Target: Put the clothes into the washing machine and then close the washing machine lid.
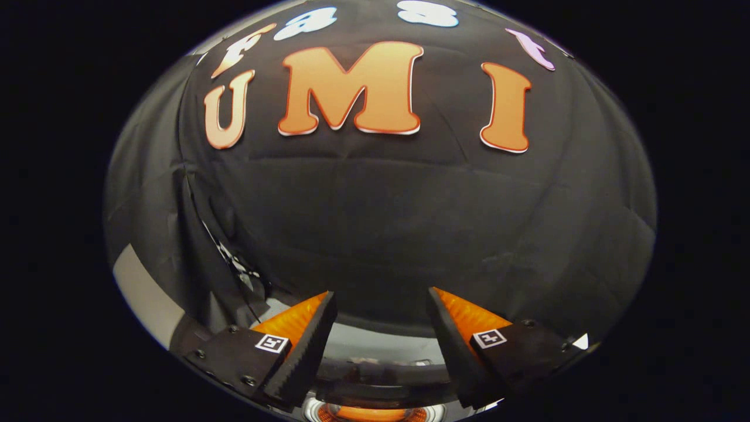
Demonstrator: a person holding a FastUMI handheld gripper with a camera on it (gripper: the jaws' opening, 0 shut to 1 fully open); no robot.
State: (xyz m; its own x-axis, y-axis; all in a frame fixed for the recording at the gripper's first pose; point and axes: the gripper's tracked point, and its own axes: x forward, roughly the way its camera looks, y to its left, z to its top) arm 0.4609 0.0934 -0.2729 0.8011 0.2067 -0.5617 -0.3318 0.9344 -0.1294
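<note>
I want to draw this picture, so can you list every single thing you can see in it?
Booth wall: one, black cloth, beyond the fingers.
Shiny rounded surface: one, silvery, low between the fingers; I cannot tell what it belongs to.
Round glowing part: one, orange, just below that surface; too little shows to name it.
Pale strip: one, light grey, beside the cloth past the left finger.
Gripper: one, fingers spread open, gripping nothing.

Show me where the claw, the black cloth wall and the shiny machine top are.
Claw [381, 305]: gripper view, open gap midway between its two fingertips, holding nothing.
Black cloth wall [381, 217]: gripper view, creased middle, beyond the fingers.
Shiny grey machine top [375, 346]: gripper view, curved rim between the fingers.
</note>
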